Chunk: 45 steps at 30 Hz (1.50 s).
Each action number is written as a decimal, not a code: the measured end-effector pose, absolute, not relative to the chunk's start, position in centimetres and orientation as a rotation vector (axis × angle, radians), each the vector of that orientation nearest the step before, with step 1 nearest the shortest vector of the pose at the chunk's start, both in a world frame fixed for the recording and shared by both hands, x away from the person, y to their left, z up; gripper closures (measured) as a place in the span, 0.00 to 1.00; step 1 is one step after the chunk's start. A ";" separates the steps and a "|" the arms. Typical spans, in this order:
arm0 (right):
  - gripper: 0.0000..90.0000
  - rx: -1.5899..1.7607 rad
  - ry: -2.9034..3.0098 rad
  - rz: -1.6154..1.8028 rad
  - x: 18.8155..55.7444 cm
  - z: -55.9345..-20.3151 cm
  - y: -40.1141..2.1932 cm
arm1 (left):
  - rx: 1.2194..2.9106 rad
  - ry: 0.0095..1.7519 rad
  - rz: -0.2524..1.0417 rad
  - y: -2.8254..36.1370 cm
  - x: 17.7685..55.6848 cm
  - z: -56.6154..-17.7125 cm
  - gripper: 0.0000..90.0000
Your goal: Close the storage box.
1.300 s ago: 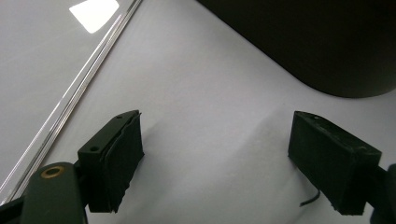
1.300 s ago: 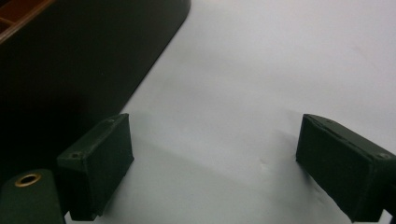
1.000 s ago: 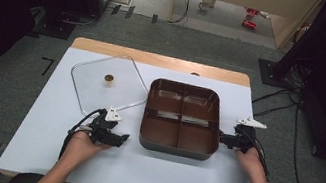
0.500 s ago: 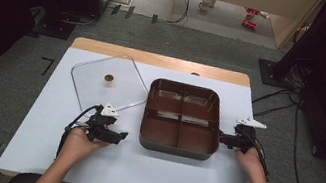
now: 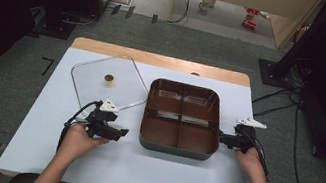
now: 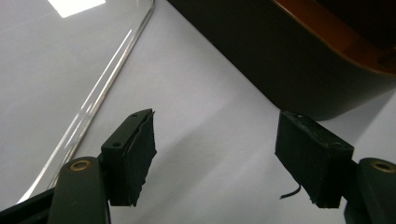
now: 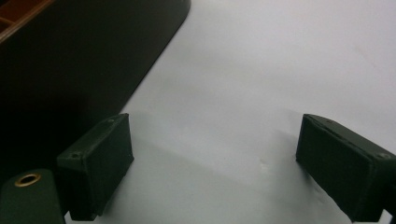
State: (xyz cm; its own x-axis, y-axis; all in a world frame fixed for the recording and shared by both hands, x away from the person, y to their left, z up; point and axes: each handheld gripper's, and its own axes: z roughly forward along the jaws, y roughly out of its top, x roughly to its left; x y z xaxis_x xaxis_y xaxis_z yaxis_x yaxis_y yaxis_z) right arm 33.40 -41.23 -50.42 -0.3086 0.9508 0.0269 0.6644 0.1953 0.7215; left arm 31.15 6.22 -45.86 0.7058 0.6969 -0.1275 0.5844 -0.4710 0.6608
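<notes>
Your four-part tray (image 5: pixel 181 117) sits empty mid-tabletop (image 5: pixel 137 168), lid (image 5: pixel 107 84) beside it; both grippers' fingers (image 6: pixel 135 154) spread, gripping nothing; grey carpet (image 5: pixel 9 90) around.

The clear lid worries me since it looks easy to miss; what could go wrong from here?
The clear lid lies flat beside the brown tray, its edge hard to see; the open left gripper might skid over it. The right gripper, also open, sits close to the tray's wall and could nudge it.
</notes>
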 end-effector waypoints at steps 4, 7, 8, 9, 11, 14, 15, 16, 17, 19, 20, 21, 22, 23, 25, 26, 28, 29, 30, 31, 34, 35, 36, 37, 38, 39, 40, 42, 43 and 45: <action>0.11 1.507 2.049 0.897 33.4 -50.4 -41.2 | 2.214 0.982 0.250 6.7 31.9 -45.3 0.33; 0.11 1.506 2.049 0.897 33.4 -50.4 -41.2 | 2.208 0.984 0.251 6.8 32.2 -44.9 0.33; 0.11 1.506 2.049 0.897 33.4 -50.4 -41.2 | 2.204 0.983 0.251 6.9 32.3 -44.8 0.33; 0.12 1.507 2.048 0.900 33.4 -50.4 -41.2 | 2.202 0.978 0.253 6.9 32.6 -44.7 0.33; 0.12 1.507 2.048 0.899 33.4 -50.4 -41.2 | 2.202 0.979 0.258 7.0 32.9 -44.5 0.33; 0.12 1.507 2.048 0.896 33.4 -50.4 -41.2 | 2.198 0.980 0.259 7.0 33.2 -44.3 0.33; 0.12 1.507 2.049 0.896 33.4 -50.4 -41.2 | 2.200 0.987 0.266 7.0 33.3 -44.1 0.32; 0.12 1.507 2.049 0.896 33.4 -50.4 -41.2 | 2.200 0.987 0.266 7.0 33.3 -44.1 0.32; 0.12 1.507 2.050 0.895 33.4 -50.4 -41.2 | 2.203 0.973 0.277 6.9 33.6 -43.7 0.32; 0.12 1.508 2.050 0.895 33.4 -50.4 -41.2 | 2.208 0.969 0.284 6.9 33.8 -43.6 0.32; 0.11 1.508 2.050 0.895 33.4 -50.4 -41.2 | 2.209 0.969 0.283 6.9 34.1 -43.5 0.32; 0.12 1.508 2.050 0.894 33.4 -50.4 -41.2 | 2.206 0.973 0.274 7.0 34.5 -43.4 0.32; 0.12 1.508 2.050 0.894 33.4 -50.4 -41.2 | 2.206 0.973 0.274 7.0 34.5 -43.4 0.32; 0.11 1.508 2.050 0.894 33.4 -50.4 -41.2 | 2.204 0.971 0.269 7.1 34.7 -43.4 0.32; 0.11 1.508 2.050 0.894 33.4 -50.4 -41.2 | 2.197 0.976 0.263 7.2 35.1 -43.4 0.32; 0.12 1.507 2.050 0.894 33.4 -50.4 -41.2 | 2.194 0.981 0.255 7.4 35.3 -43.3 0.32; 0.11 1.507 2.050 0.895 33.4 -50.4 -41.2 | 2.179 0.979 0.257 7.6 35.7 -43.2 0.32; 0.11 1.507 2.050 0.895 33.4 -50.4 -41.2 | 2.179 0.979 0.257 7.6 35.7 -43.2 0.32; 0.12 1.507 2.050 0.895 33.4 -50.4 -41.2 | 2.171 0.971 0.253 7.8 36.0 -43.2 0.32; 0.11 1.508 2.050 0.894 33.4 -50.4 -41.2 | 2.169 0.975 0.251 7.9 36.3 -43.1 0.32; 0.11 1.507 2.051 0.894 33.4 -50.4 -41.2 | 2.163 0.979 0.246 8.1 37.0 -43.1 0.32; 0.11 1.506 2.050 0.894 33.4 -50.4 -41.2 | 2.165 0.979 0.249 8.2 37.4 -43.1 0.32; 0.11 1.506 2.050 0.894 33.4 -50.4 -41.2 | 2.165 0.979 0.249 8.2 37.4 -43.1 0.32; 0.11 1.507 2.050 0.894 33.4 -50.4 -41.2 | 2.167 0.975 0.258 8.2 37.6 -43.1 0.32; 0.12 1.506 2.051 0.894 33.4 -50.4 -41.2 | 2.165 0.980 0.259 8.2 37.8 -43.1 0.33; 0.11 1.507 2.051 0.895 33.4 -50.4 -41.2 | 2.164 0.983 0.257 8.3 38.0 -43.1 0.33; 0.11 1.506 2.050 0.895 33.4 -50.4 -41.2 | 2.166 0.988 0.264 8.3 38.2 -43.0 0.33; 0.11 1.507 2.050 0.895 33.4 -50.4 -41.2 | 2.165 0.993 0.276 8.4 38.5 -43.0 0.33; 0.11 1.507 2.050 0.895 33.4 -50.4 -41.2 | 2.166 0.992 0.284 8.5 38.7 -43.0 0.33; 0.11 1.507 2.050 0.896 33.4 -50.4 -41.2 | 2.154 0.996 0.288 8.7 39.0 -43.0 0.33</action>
